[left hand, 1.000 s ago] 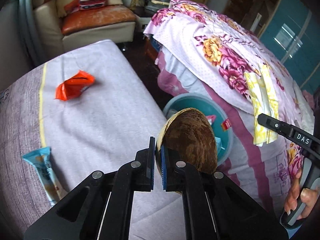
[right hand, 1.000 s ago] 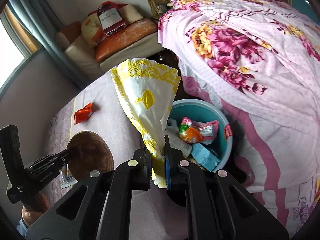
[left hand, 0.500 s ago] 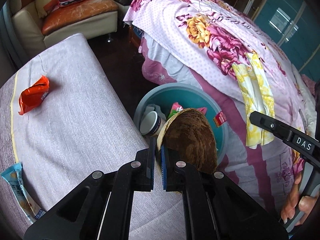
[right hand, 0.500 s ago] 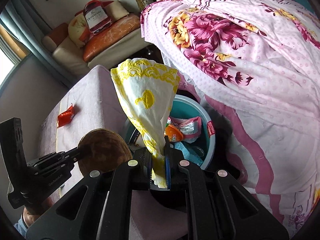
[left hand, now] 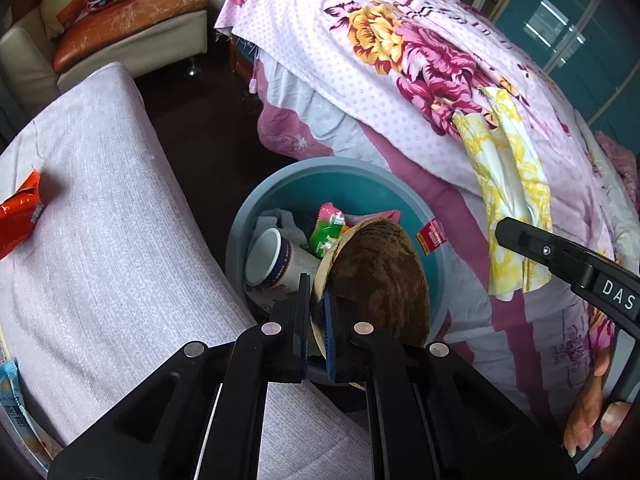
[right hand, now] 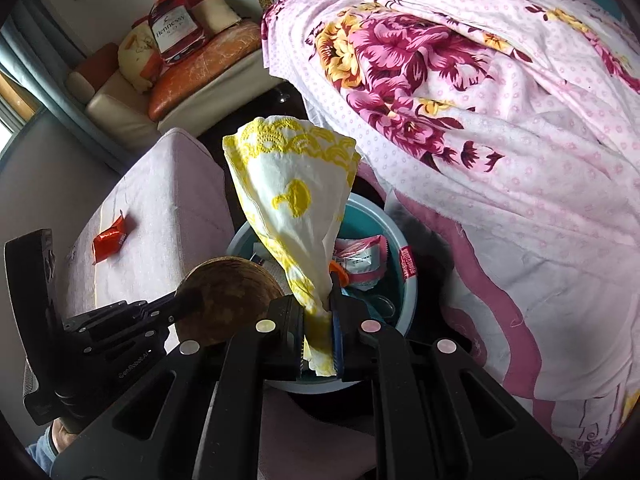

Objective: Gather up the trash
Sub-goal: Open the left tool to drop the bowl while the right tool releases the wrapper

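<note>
My left gripper [left hand: 317, 312] is shut on the rim of a brown coconut shell [left hand: 380, 276] and holds it over the teal trash bin [left hand: 340, 176]. The shell also shows in the right wrist view [right hand: 228, 300], with the left gripper [right hand: 176, 304] on it. My right gripper [right hand: 318, 332] is shut on a white and yellow paper napkin [right hand: 296, 196] above the bin [right hand: 408, 300]. The napkin also hangs at the right in the left wrist view [left hand: 508, 184]. The bin holds a paper cup [left hand: 272, 260] and several wrappers.
An orange wrapper [left hand: 20, 212] and a blue wrapper [left hand: 12, 392] lie on the lilac bench [left hand: 108, 240] left of the bin. A floral bedspread [left hand: 400, 60] hangs right of the bin. A sofa [left hand: 120, 24] stands behind.
Both grippers have moved toward the bin with their loads. The coconut shell now hangs over the bin's opening, and the napkin has come closer above the bin.
</note>
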{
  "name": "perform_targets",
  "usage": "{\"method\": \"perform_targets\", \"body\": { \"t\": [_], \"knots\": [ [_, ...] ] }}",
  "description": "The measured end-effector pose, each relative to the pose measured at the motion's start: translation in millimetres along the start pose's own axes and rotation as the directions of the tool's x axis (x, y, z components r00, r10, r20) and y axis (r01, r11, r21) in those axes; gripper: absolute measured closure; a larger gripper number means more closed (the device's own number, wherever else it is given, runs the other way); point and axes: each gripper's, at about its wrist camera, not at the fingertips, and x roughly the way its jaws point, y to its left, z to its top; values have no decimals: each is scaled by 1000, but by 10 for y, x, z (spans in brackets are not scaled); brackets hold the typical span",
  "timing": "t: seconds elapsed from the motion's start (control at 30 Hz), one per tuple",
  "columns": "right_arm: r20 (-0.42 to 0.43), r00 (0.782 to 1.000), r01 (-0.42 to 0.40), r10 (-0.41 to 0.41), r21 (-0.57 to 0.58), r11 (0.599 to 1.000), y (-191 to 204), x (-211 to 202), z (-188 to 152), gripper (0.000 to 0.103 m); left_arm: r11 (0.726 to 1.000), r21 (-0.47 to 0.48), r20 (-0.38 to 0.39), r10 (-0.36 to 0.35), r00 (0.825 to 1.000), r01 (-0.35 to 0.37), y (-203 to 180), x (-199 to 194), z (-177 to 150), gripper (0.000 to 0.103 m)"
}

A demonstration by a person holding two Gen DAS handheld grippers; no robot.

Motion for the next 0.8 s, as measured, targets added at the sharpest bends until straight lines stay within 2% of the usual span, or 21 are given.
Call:
{"method": "perform_targets", "body": {
  "t": [0.1, 0.17, 0.2, 0.23, 0.3, 0.7, 0.73, 0.77, 0.8],
  "knots": [
    [0, 1000, 18, -18, -1, 1000, -6, 2, 0, 91, 999, -15, -19, -39, 999, 39, 13, 59, 25, 84],
    [-4, 1000, 22, -22, 0, 1000, -7, 14, 11, 91, 999, -14, -14, -37, 999, 37, 29, 49, 14, 60],
    [-7, 1000, 23, -23, -2, 1000, 2, 25, 10, 91, 1000, -14, -1, -23, 1000, 22, 47, 18, 0, 36],
    [-8, 1000, 24, -24, -2, 1000, -4, 30, 18, 91, 1000, -17, 18, -7, 1000, 8, 71, -24, -14, 26],
    [-16, 1000, 23, -23, -10, 1000, 19, 58, 21, 91, 1000, -28, 42, -7, 999, 8, 132, -118, -42, 25],
    [-68, 997, 21, -26, -63, 998, 309, 260, -2, 89, 995, -95, 64, -5, 998, 11, 449, -398, -249, 15],
    [-73, 997, 18, -23, -65, 998, 337, 273, -5, 83, 995, -95, 64, -5, 998, 11, 468, -410, -260, 15],
    [-78, 997, 17, -22, -68, 998, 366, 296, -12, 67, 995, -96, 65, -4, 998, 10, 485, -422, -268, 15],
    [-76, 997, 23, -29, -76, 997, 398, 312, -22, 59, 995, -97, 66, -3, 998, 9, 500, -431, -276, 15]
  ]
}}
